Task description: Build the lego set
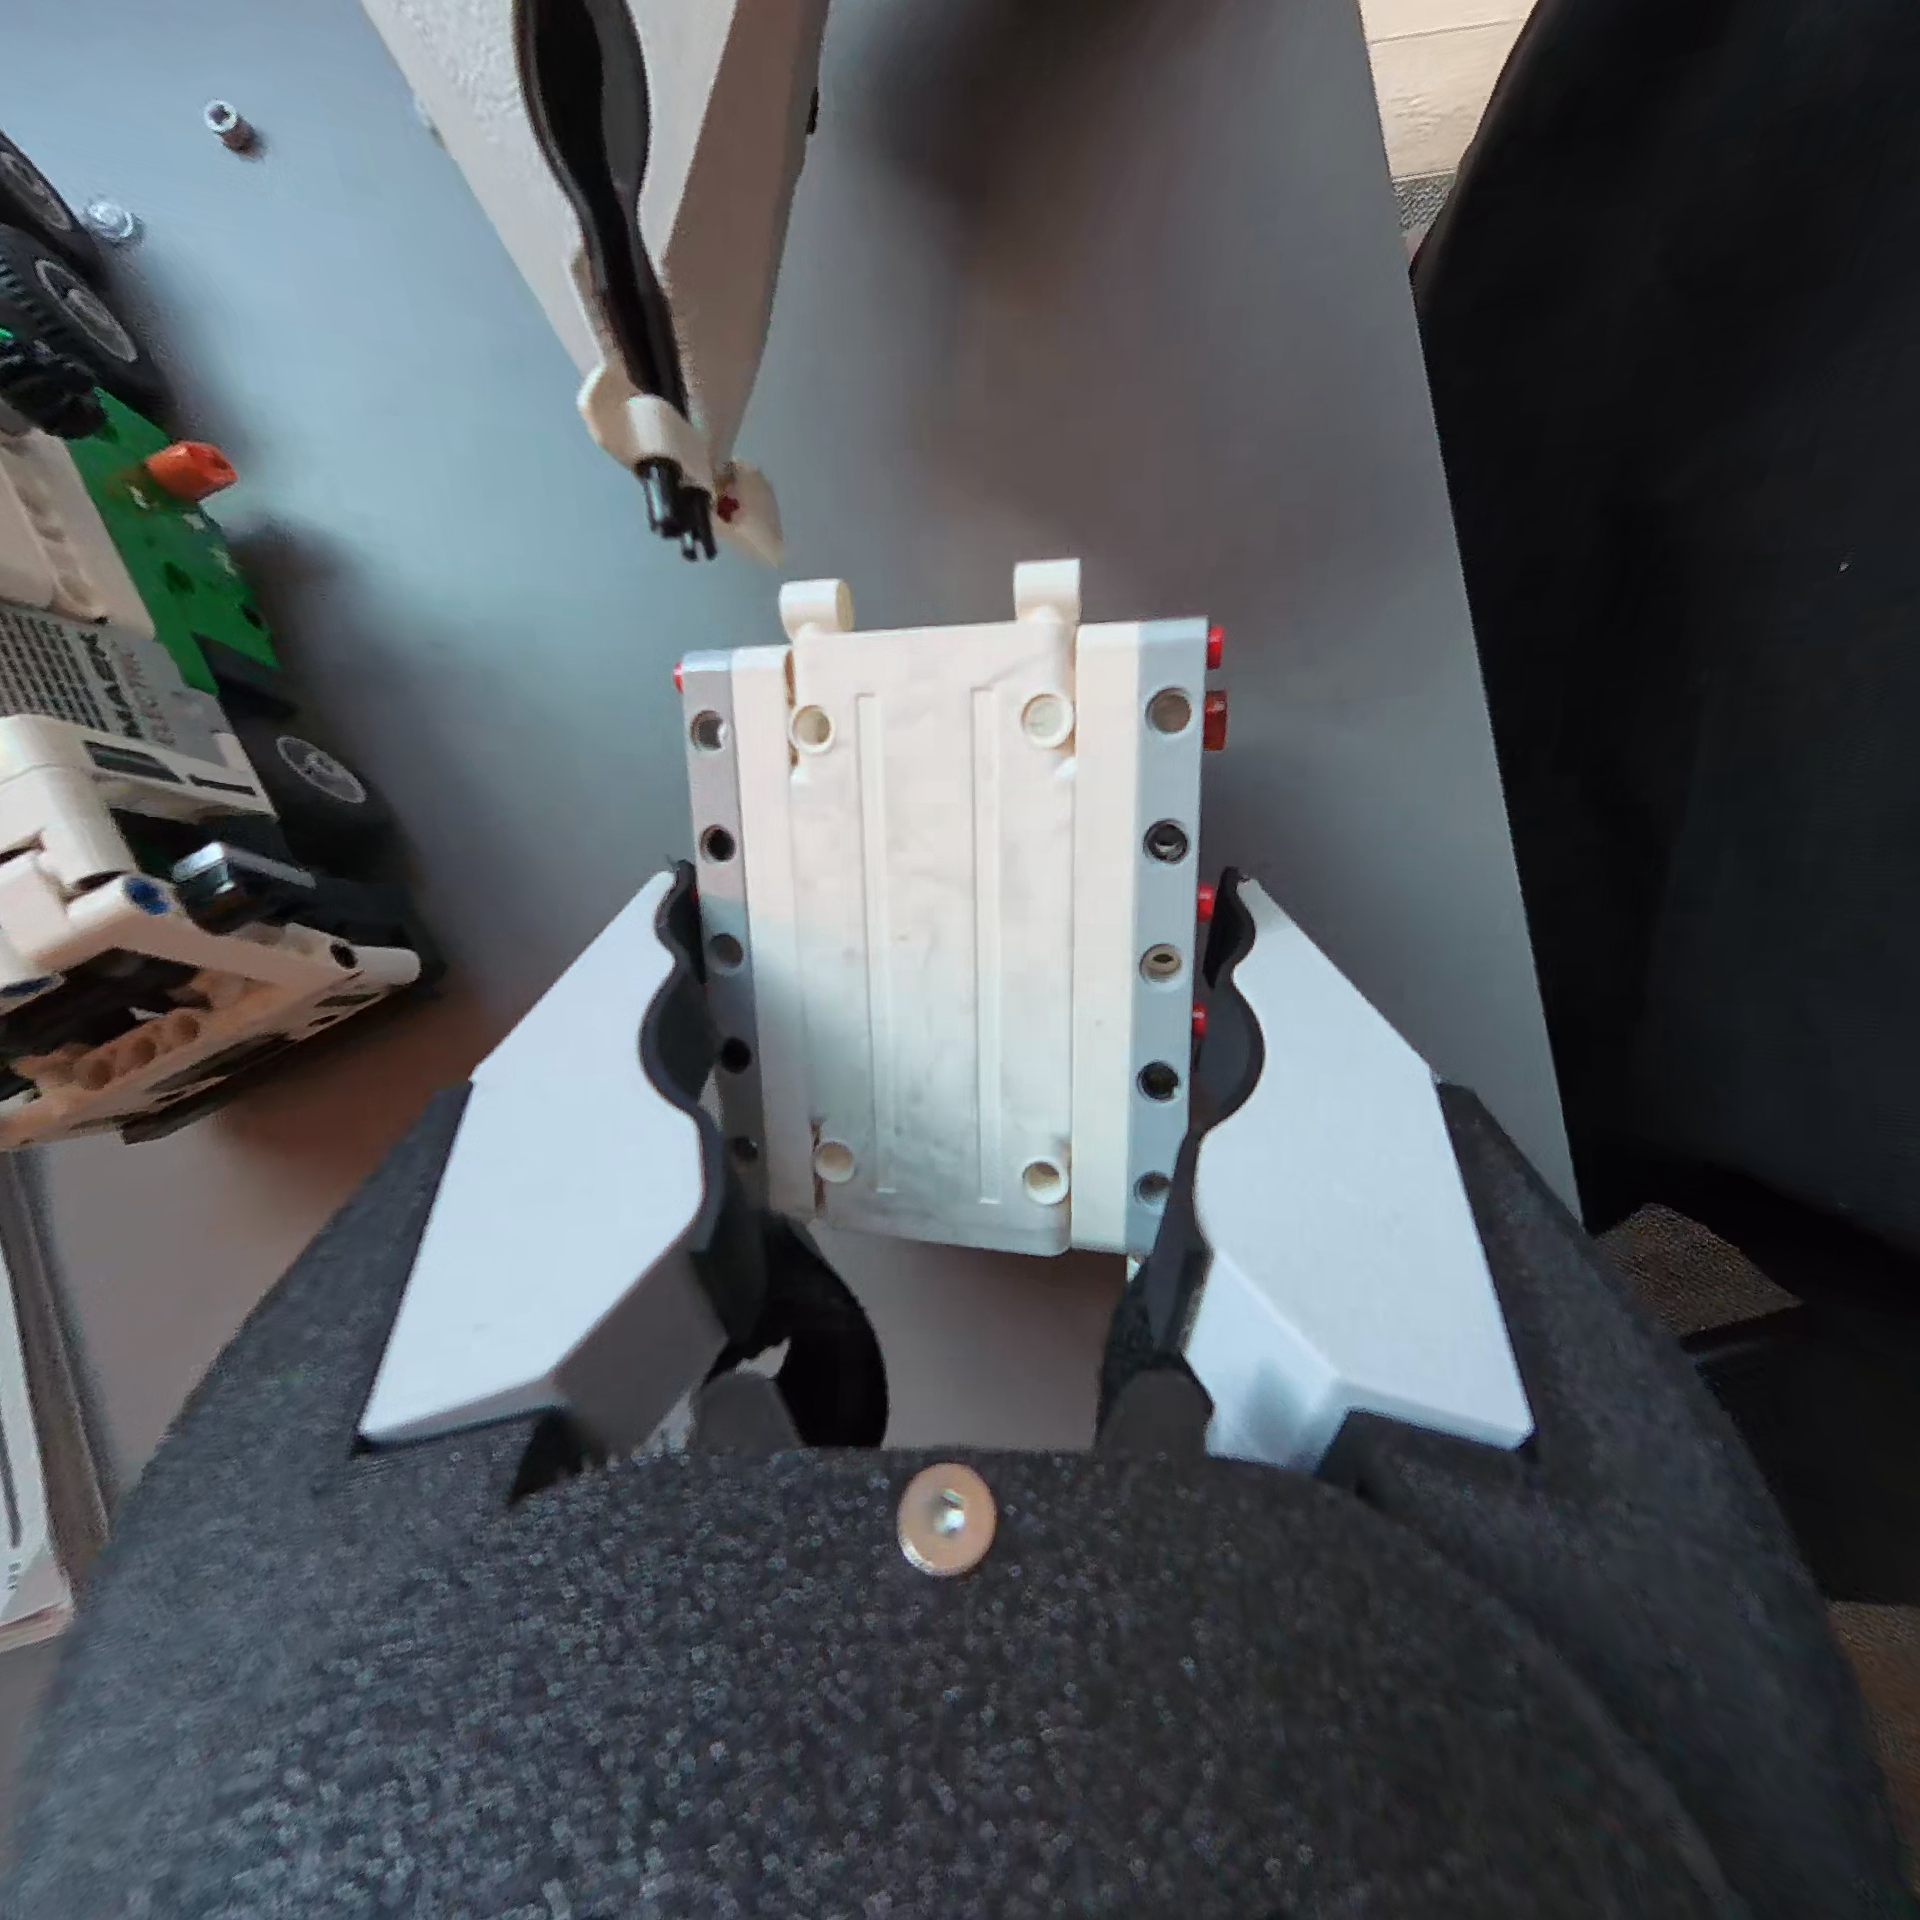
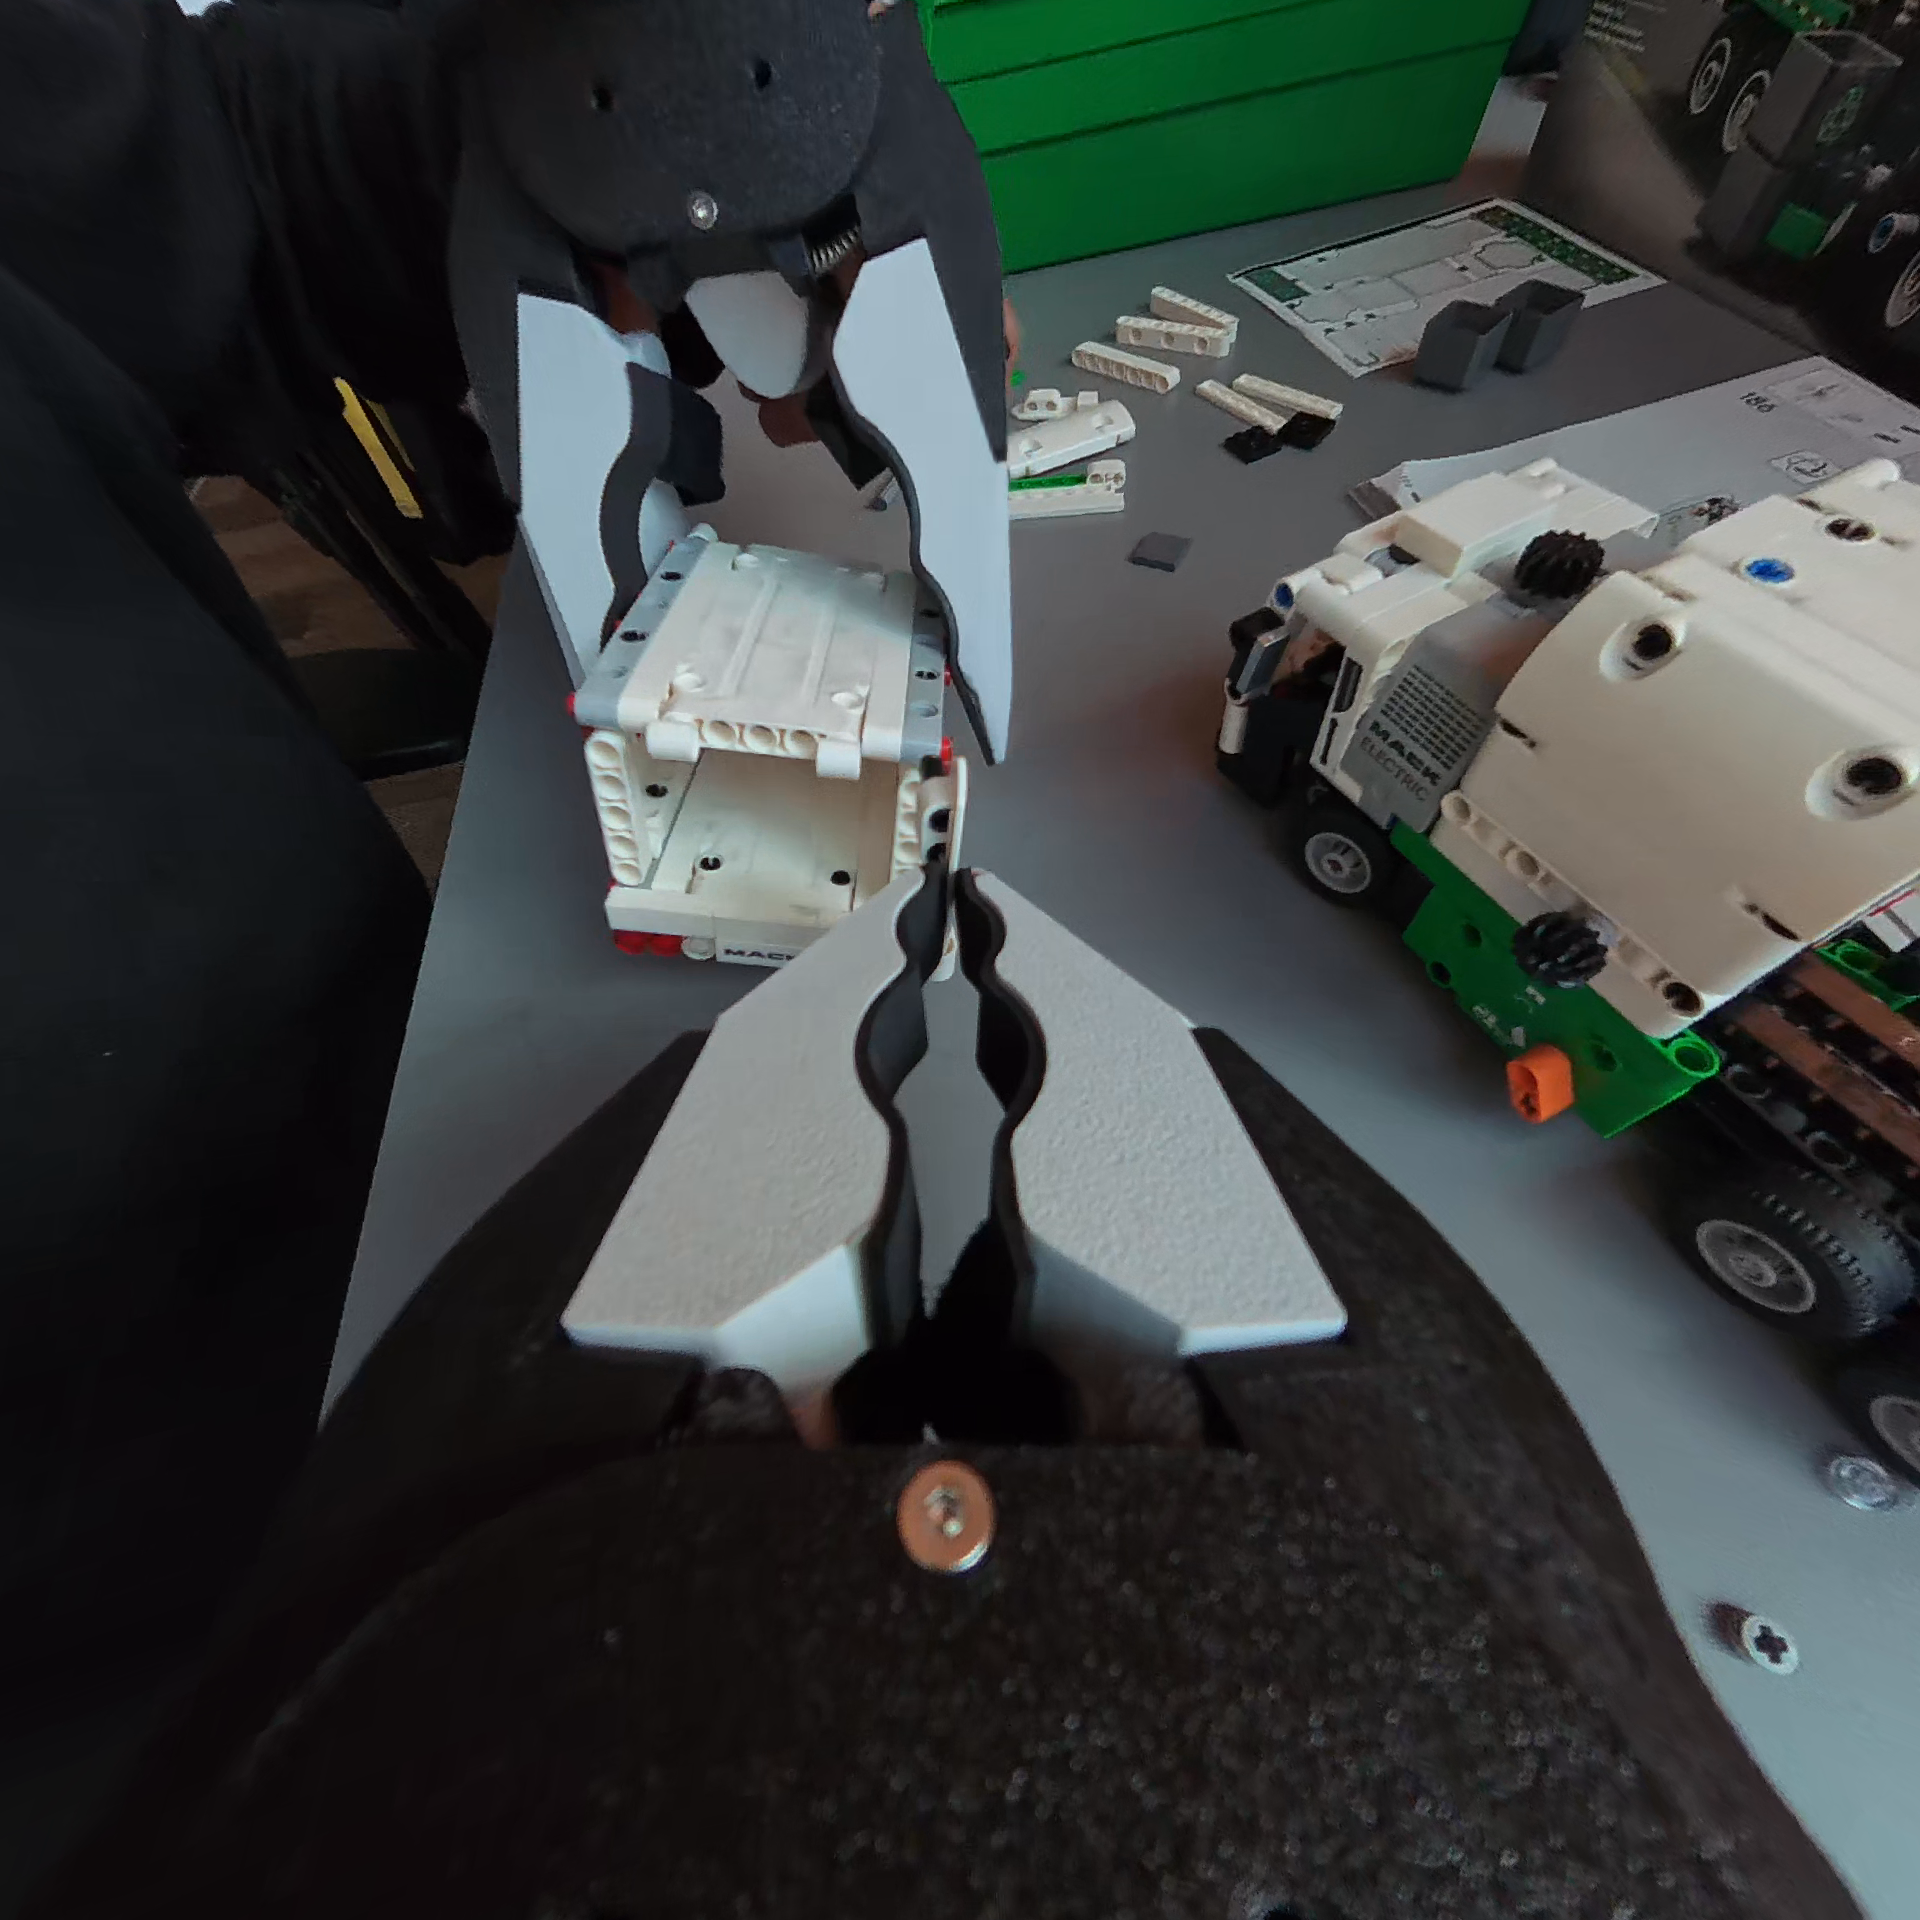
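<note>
My left gripper [image 1: 956, 914] is shut on a white box-shaped Lego body section [image 1: 925, 935] with grey side beams and red pins. It holds the section by its sides, resting on the grey table [image 1: 1195, 364]. In the right wrist view the same gripper [image 2: 790, 665] clamps the section [image 2: 758, 644] from above, open end facing me. My right gripper [image 2: 951, 883] is shut on a small white and black connector piece [image 2: 940, 810], close to the section's right front corner. It shows in the left wrist view [image 1: 717, 509] just beyond the section's far left corner.
A white and green Lego truck [image 2: 1558, 779] stands to the right, also in the left wrist view [image 1: 104, 831]. Loose white beams [image 2: 1143, 364], grey bins [image 2: 1486, 332], a sticker sheet [image 2: 1434, 270], a booklet [image 2: 1766, 416] and a green box [image 2: 1195, 125] lie behind. The table edge [image 2: 416, 1039] runs left.
</note>
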Action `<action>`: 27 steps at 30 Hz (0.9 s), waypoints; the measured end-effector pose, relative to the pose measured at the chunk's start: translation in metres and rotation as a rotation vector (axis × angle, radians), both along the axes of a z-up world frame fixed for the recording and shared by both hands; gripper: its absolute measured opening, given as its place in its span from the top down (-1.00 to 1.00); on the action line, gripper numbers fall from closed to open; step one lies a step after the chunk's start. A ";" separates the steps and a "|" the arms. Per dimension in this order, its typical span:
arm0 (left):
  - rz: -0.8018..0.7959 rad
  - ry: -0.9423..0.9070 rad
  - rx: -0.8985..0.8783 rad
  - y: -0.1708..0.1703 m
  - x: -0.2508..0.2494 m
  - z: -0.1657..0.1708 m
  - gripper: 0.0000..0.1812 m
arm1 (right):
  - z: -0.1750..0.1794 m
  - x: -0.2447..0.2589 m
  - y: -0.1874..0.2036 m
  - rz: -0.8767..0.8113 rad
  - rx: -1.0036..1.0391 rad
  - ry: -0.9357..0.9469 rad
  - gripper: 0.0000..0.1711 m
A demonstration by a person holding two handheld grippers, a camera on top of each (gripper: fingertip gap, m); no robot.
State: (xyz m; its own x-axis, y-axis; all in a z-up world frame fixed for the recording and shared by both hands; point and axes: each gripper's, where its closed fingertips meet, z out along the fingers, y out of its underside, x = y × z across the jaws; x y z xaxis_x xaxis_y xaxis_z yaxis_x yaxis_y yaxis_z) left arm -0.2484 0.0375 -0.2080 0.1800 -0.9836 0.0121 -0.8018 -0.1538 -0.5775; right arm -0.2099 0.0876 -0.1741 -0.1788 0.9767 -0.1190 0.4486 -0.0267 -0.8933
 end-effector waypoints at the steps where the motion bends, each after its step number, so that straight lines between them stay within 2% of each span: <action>1: 0.012 -0.015 0.004 0.000 0.003 0.002 -0.02 | -0.001 0.000 0.000 0.002 0.003 -0.001 1.00; 4: 0.065 -0.158 -0.057 -0.004 0.017 0.014 -0.02 | 0.004 0.002 0.003 -0.013 0.005 0.020 1.00; 8: 0.179 -0.331 -0.040 0.008 0.021 0.029 -0.02 | 0.027 0.010 0.023 -0.090 -0.058 0.123 1.00; 12: 0.304 -0.620 -0.075 0.023 0.020 0.059 -0.02 | 0.031 0.017 0.040 -0.155 -0.154 0.132 1.00; 16: 0.418 -0.880 -0.100 0.043 0.008 0.079 -0.02 | 0.028 0.014 0.021 -0.061 -0.201 0.106 1.00; 23: 0.403 -0.847 0.044 0.043 0.018 0.070 -0.01 | 0.028 0.000 0.001 -0.041 -0.169 0.115 1.00; 27: 0.350 -0.716 0.207 0.036 0.024 0.058 -0.01 | 0.036 0.003 -0.001 -0.035 -0.155 0.153 1.00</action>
